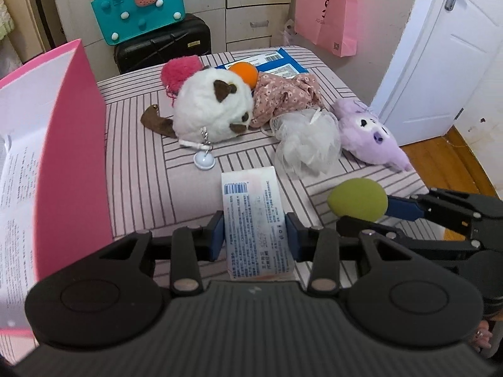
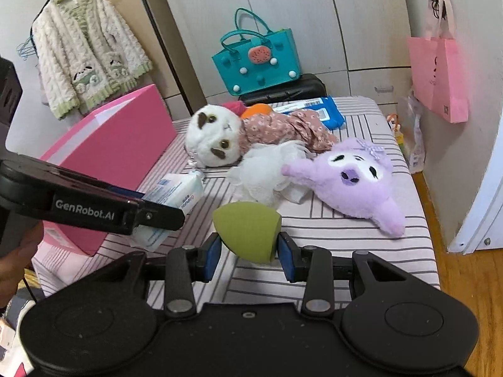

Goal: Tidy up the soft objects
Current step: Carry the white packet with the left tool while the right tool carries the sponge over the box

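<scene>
My left gripper [image 1: 255, 232] is shut on a white tissue pack [image 1: 256, 220] with blue print, held above the striped cushion [image 1: 141, 163]; the same tissue pack [image 2: 176, 193] shows in the right wrist view. My right gripper [image 2: 250, 251] is shut on a green egg-shaped sponge [image 2: 248, 231], also seen as the green sponge [image 1: 356, 199] at the right of the left wrist view. On the cushion lie a white cat plush [image 1: 210, 106], a floral cloth [image 1: 283, 92], a white mesh puff [image 1: 306, 141], a purple plush [image 1: 369, 133], an orange ball [image 1: 243, 72] and a pink fluffy pouch [image 1: 179, 70].
An open pink box [image 1: 75, 144] stands at the cushion's left edge. A blue wipes pack [image 1: 276, 62] lies at the far end. Behind are a teal bag [image 1: 138, 9] on a black suitcase [image 1: 163, 44], a hanging pink paper bag [image 1: 327, 15] and a white door [image 1: 440, 47].
</scene>
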### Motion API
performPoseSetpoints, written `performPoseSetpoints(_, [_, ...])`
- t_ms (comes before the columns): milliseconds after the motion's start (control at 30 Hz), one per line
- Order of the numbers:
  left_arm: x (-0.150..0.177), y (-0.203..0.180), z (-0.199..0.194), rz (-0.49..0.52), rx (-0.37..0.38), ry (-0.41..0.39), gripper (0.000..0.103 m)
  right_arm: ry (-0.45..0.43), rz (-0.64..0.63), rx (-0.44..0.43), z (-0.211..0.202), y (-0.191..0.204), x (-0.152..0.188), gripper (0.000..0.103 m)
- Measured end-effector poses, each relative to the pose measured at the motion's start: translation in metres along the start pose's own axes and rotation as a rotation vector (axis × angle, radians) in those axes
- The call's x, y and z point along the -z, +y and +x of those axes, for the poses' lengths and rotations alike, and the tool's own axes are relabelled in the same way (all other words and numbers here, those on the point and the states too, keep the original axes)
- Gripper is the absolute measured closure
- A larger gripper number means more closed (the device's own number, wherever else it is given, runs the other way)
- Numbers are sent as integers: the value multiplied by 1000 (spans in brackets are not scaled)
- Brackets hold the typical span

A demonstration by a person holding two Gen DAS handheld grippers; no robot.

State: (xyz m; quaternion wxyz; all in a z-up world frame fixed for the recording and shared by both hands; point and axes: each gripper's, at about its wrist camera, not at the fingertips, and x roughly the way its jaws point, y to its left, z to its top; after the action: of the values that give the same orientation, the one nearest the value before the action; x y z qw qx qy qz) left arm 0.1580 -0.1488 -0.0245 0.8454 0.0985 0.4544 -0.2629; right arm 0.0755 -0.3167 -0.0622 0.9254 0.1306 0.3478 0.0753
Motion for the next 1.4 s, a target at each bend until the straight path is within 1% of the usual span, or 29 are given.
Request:
performPoseSetpoints(133, [7,0,-13,-4,4,-5,64,-8,-33,4,-10,10,-3,59])
performPoseSetpoints(300, [13,5,-26,-22,31,11,64,-12,-67,9,-17,24,-3,59])
performPoseSetpoints(400, [19,8,-34,-23,41,15,64,0,-91,-3,-20,32,-2,59])
performPoseSetpoints(567, [31,13,-43,-32,41,52,64,8,-163,22,-33,48,-5,59])
performPoseSetpoints(700, [41,16,-54,-31,66,59,64,37,-200,-19,-48,60,-12,59])
performPoseSetpoints(833, [49,23,-70,-30,98,77,64,89,-222,-73,-54,74,-14,59])
performPoseSetpoints(933, [55,31,-80,-26,131,120,64,128,-226,-116,-56,85,-16,59])
performPoseSetpoints(1067, [62,44,-97,-22,165,181,64,145,-245,-149,-63,104,-21,59])
performPoseSetpoints(1267, [70,62,-134,-12,160,159,64,195,-290,-218,-67,133,-32,59])
performPoseSetpoints(1400, [70,78,-155,-28,156,152,64,222,-322,-267,-67,153,-43,59])
